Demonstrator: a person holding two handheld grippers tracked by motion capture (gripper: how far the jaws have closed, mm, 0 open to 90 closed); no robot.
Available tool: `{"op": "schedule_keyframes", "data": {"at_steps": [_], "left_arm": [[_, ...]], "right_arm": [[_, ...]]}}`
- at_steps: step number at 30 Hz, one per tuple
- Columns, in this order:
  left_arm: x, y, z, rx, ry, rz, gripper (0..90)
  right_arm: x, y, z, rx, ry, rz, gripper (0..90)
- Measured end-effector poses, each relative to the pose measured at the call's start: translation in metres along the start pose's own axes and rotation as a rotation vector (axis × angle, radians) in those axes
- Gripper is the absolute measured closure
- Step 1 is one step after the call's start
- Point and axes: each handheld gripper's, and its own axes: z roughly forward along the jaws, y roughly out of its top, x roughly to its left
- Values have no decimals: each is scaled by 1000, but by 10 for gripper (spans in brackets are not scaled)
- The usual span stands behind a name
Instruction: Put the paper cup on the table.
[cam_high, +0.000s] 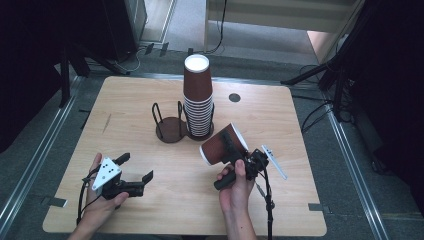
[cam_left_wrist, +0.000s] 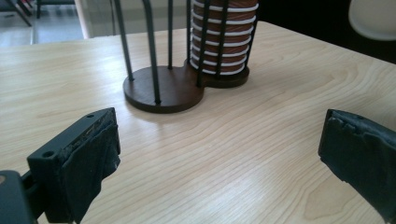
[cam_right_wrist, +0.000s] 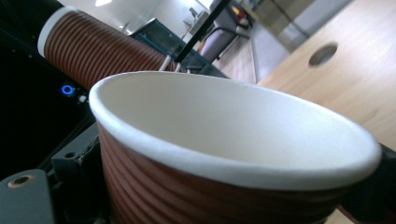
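The left gripper (cam_high: 134, 168) is resting low with its jaws spread wide and nothing between them. The right gripper (cam_high: 231, 148) is tilting, apparently sideways, jaws clamping a cup (cam_high: 223, 145) between them.

My left gripper (cam_high: 136, 170) is black, topped by a grey three-cornered plate with dark dots. My right gripper (cam_high: 233, 148) is black too, trailing a black cable.

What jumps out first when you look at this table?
A tall stack of brown paper cups towers in a dark wire holder at the table's middle. Nearer the person, the right tool grips a single brown cup tipped on its side above the wood, while the left tool gapes open, holding nothing.
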Motion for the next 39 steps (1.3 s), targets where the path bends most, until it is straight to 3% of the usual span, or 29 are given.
{"op": "schedule_keyframes", "data": {"at_steps": [1,2,7,10,14,18,24,29,39], "left_arm": [[1,-1,-1,4,2,-1,0],[3,-1,-3,0,7,-7,0],[11,-4,-7,-3,30,-26,0],[15,-5,-9,-4,40,-37,0],[21,-7,-11,2,57,-54,0],[28,-9,-13,6,76,-75,0],[36,-15,-14,15,94,-89,0],[41,-16,-17,11,115,-94,0],[54,-22,-21,21,146,-120,0]], "right_arm": [[2,5,-1,-19,-7,-56,88],[2,5,-1,-19,-7,-56,88],[5,15,-3,-66,-22,-153,88],[5,18,-1,-98,-37,-238,89],[5,18,1,-137,-15,-319,89],[4,20,2,-181,-25,-391,89],[-1,25,7,-186,-92,-521,89],[-6,29,13,-194,-113,-573,89],[-19,36,29,-190,-204,-654,88]]}}
